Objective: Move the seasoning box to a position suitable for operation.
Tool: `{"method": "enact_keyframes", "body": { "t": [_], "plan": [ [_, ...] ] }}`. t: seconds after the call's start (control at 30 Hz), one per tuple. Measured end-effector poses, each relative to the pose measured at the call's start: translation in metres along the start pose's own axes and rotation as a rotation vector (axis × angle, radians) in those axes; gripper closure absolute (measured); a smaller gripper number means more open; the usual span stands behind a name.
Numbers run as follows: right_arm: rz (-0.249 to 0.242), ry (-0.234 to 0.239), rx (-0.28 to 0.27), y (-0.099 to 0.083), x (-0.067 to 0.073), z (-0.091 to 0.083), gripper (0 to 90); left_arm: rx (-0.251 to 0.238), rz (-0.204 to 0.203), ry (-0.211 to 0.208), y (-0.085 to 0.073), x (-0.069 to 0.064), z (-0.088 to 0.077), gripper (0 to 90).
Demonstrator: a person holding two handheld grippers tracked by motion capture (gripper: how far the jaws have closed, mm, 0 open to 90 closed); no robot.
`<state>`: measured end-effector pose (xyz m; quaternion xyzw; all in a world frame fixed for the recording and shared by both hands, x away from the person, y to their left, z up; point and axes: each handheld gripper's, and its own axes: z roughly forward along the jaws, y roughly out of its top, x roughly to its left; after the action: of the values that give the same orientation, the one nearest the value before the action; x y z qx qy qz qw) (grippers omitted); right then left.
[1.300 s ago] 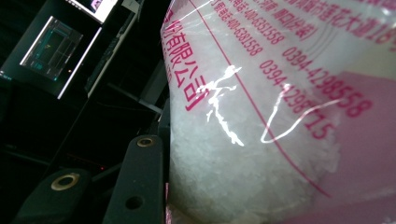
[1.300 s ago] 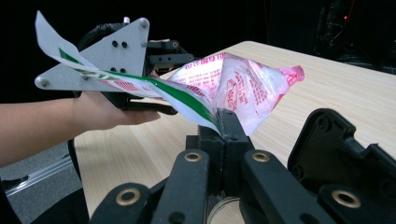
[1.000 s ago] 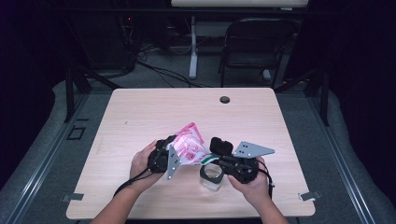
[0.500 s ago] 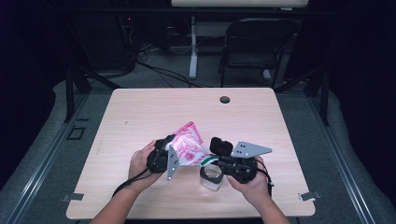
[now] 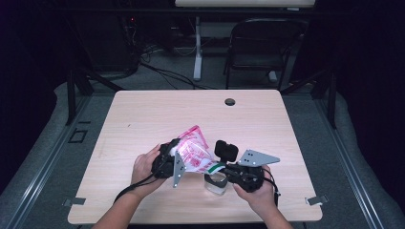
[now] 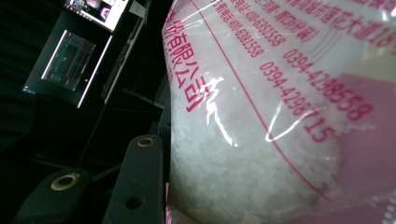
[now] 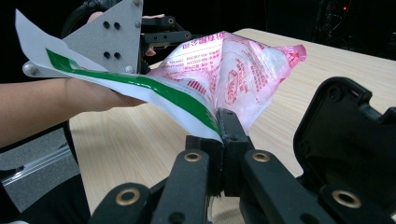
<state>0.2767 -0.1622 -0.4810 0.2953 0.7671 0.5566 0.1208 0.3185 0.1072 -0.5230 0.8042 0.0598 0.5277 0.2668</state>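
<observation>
Bag [image 5: 193,150] of white granules held above table [image 5: 143,119], over small clear jar [image 5: 215,183]. Body clamped by left gripper [image 5: 173,160]; green-striped edge pinched in right gripper [image 7: 223,122], jaws fully closed.

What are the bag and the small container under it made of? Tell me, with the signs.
Bag: thin glossy plastic film, going by glare streaks, creases and white grains showing through the pink print. Container: see-through, probably clear plastic or glass; too small to tell which.

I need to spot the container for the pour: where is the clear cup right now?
In the high view the clear cup stands near the table's front edge, right of centre, just under the bag and against the right hand-held gripper.
</observation>
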Motion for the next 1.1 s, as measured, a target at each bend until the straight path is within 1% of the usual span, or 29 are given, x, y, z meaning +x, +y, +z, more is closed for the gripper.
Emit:
{"method": "enact_keyframes", "body": {
  "t": [0.1,0.17,0.2,0.3,0.47,0.5,0.53,0.7,0.77,0.93,0.97,1.1],
  "plan": [
    [-0.006,-0.001,0.007,-0.002,0.0,0.0,90.0,0.003,0.007,-0.004,0.0,-0.002,0.0,64.9],
    [-0.002,-0.006,0.008,-0.005,0.0,0.0,90.0,0.004,0.016,-0.003,0.0,-0.003,0.001,64.9],
    [0.0,-0.003,0.007,-0.006,0.0,0.001,90.0,0.007,0.017,-0.01,-0.001,-0.004,0.001,65.0],
    [-0.005,-0.008,0.021,-0.009,0.001,0.002,90.0,0.005,0.021,-0.011,-0.002,-0.007,0.001,64.9],
    [-0.017,-0.012,0.043,-0.013,0.002,0.004,90.0,0.016,0.044,-0.016,-0.003,-0.01,0.002,65.0],
    [-0.012,-0.012,0.046,-0.015,0.002,0.004,90.0,0.013,0.042,-0.018,-0.004,-0.011,0.003,64.9],
    [-0.015,-0.014,0.051,-0.016,0.002,0.005,90.0,0.02,0.045,-0.021,-0.004,-0.012,0.003,64.9],
    [-0.014,-0.012,0.074,-0.02,0.001,0.007,90.0,0.023,0.058,-0.027,-0.005,-0.016,0.005,65.0],
    [-0.018,-0.011,0.08,-0.021,0.001,0.008,90.0,0.024,0.061,-0.025,-0.006,-0.017,0.005,65.0],
    [-0.007,-0.003,0.092,-0.023,-0.002,0.009,90.0,0.028,0.057,-0.017,-0.005,-0.017,0.004,65.0],
    [0.001,-0.002,0.086,-0.024,-0.002,0.009,90.0,0.029,0.059,-0.016,-0.005,-0.017,0.004,65.0],
    [0.004,-0.003,0.095,-0.025,-0.003,0.01,90.0,0.03,0.064,-0.007,-0.003,-0.015,0.003,65.2]
  ]
}}
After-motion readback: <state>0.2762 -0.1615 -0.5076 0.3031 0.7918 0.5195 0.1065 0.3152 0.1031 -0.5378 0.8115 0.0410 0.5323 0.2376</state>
